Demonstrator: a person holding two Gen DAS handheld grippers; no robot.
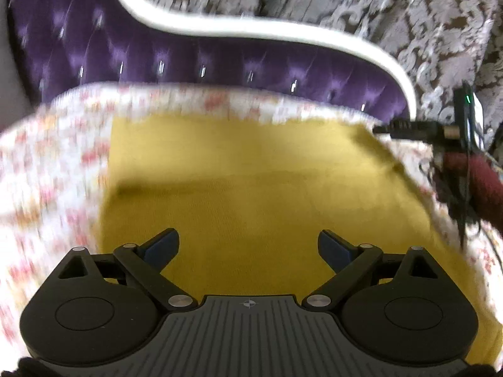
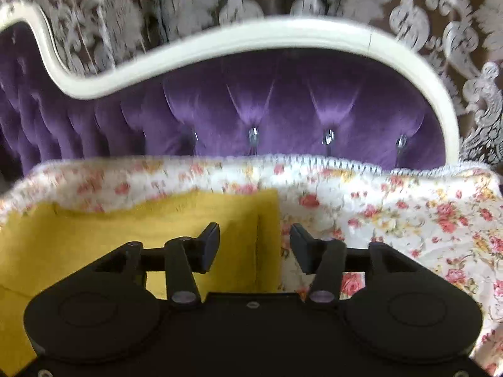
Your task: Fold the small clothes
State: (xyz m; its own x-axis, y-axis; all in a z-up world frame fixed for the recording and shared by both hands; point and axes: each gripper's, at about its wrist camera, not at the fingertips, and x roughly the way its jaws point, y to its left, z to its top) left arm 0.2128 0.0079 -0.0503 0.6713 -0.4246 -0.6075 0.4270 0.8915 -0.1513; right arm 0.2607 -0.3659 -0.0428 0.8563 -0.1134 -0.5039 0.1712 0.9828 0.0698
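A mustard-yellow garment (image 1: 251,172) lies flat on a floral bedspread (image 1: 47,172). My left gripper (image 1: 250,246) hovers over its near part, open wide, with nothing between the blue-padded fingers. In the right wrist view the garment (image 2: 125,229) fills the lower left, and its straight right edge runs under the gap of my right gripper (image 2: 254,240). That gripper is open and the pads press on nothing. In the left wrist view the right gripper (image 1: 405,132) shows side-on at the garment's far right corner, with a dark red sleeve (image 1: 484,185) behind it.
The floral bedspread (image 2: 408,220) extends to the right of the garment. Behind it rises a purple tufted headboard (image 2: 283,110) with a cream curved frame (image 2: 283,31). A brown and white patterned curtain (image 2: 456,31) hangs beyond. Cables dangle by the sleeve.
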